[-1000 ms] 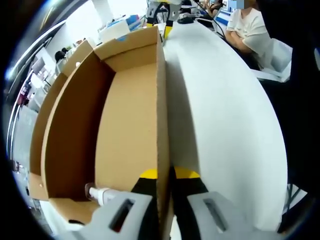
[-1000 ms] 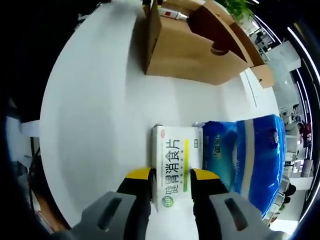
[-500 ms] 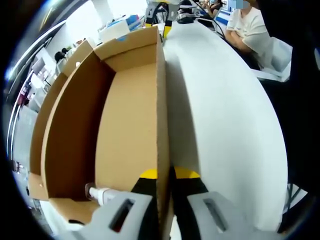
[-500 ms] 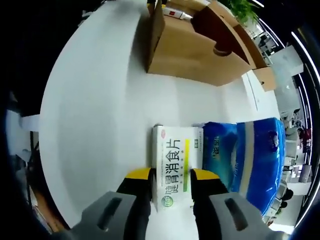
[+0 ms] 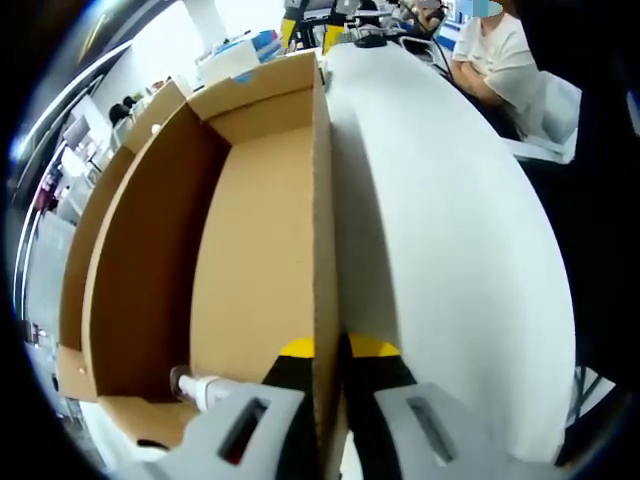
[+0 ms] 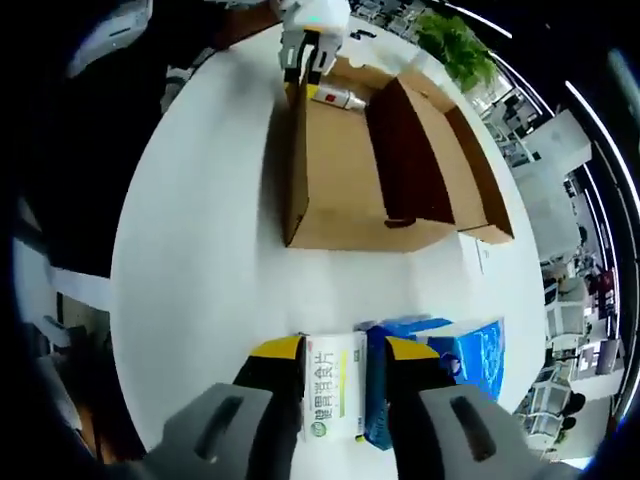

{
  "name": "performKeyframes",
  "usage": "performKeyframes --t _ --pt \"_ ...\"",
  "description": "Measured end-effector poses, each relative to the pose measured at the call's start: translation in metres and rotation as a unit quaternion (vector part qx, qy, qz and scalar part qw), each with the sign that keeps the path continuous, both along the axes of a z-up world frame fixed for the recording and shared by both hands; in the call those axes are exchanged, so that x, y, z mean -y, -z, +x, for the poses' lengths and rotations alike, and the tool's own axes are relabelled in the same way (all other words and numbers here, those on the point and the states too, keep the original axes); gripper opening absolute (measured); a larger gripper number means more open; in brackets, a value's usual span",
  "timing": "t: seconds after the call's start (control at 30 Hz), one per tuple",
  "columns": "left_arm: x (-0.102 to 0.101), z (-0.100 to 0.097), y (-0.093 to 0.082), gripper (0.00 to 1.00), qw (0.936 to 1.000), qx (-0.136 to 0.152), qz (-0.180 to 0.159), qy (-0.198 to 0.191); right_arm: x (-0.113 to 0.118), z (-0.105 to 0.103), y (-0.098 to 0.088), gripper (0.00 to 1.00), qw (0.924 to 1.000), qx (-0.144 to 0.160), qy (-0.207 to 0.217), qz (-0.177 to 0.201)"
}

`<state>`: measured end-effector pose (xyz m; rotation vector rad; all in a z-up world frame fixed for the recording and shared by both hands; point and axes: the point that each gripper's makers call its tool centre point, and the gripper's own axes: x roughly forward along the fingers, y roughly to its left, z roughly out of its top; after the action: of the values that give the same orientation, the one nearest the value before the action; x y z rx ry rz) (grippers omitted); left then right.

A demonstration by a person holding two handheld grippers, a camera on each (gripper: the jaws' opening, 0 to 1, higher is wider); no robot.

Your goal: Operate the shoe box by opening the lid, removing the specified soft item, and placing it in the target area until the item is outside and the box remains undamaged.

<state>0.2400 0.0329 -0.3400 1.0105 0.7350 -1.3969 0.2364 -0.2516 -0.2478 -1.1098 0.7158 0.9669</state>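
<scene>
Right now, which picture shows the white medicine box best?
The right gripper view: the white medicine box lies on the table, between the right gripper fingers, green label visible. The left gripper view looks along the cardboard box instead.

1. In the left gripper view, the open shoe box (image 5: 240,250) rests on the table (image 5: 450,260); bare table surface lies to the box's right.
2. The left gripper (image 5: 329,350) straddles the box's right wall, one jaw inside, one outside.
3. A tube (image 5: 205,388) lies inside the box, at its near end, left of the inner jaw.
4. A seated person (image 5: 497,55) is at the table's far right edge.
5. In the right gripper view, the box (image 6: 345,175) stands well beyond the right gripper (image 6: 342,355).
6. A flat carton (image 6: 335,398) lies between the right gripper's jaws.
7. A soft pack (image 6: 440,370) lies just right of the carton, touching it.
8. The left gripper (image 6: 310,50) sits at the box's far end, with the tube (image 6: 338,96) just beside it.
</scene>
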Motion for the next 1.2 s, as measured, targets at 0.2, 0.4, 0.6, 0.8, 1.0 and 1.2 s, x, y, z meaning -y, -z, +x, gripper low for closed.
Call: performKeyframes --t 0.2,0.4,0.6,0.8,1.0,1.2 --pt "0.0 0.0 0.0 0.03 1.0 0.001 0.0 0.001 -0.03 0.004 -0.026 0.31 0.9995 0.011 -0.021 0.021" --pt "0.0 0.0 0.0 0.03 1.0 0.001 0.0 0.001 -0.068 0.017 -0.044 0.33 0.9974 0.029 -0.049 0.043" --pt "0.0 0.0 0.0 0.03 1.0 0.002 0.001 0.002 -0.104 0.03 -0.047 0.41 0.9945 0.037 -0.075 0.063" --pt "0.0 0.0 0.0 0.03 1.0 0.002 0.001 0.001 -0.134 0.037 -0.046 0.4 0.9918 0.039 -0.102 0.067" --pt "0.0 0.0 0.0 0.03 1.0 0.003 0.001 0.002 -0.167 0.047 -0.047 0.4 0.9876 0.042 -0.132 0.074" --pt "0.0 0.0 0.0 0.03 1.0 0.004 0.002 0.002 -0.192 0.056 -0.045 0.4 0.9835 0.043 -0.153 0.087"
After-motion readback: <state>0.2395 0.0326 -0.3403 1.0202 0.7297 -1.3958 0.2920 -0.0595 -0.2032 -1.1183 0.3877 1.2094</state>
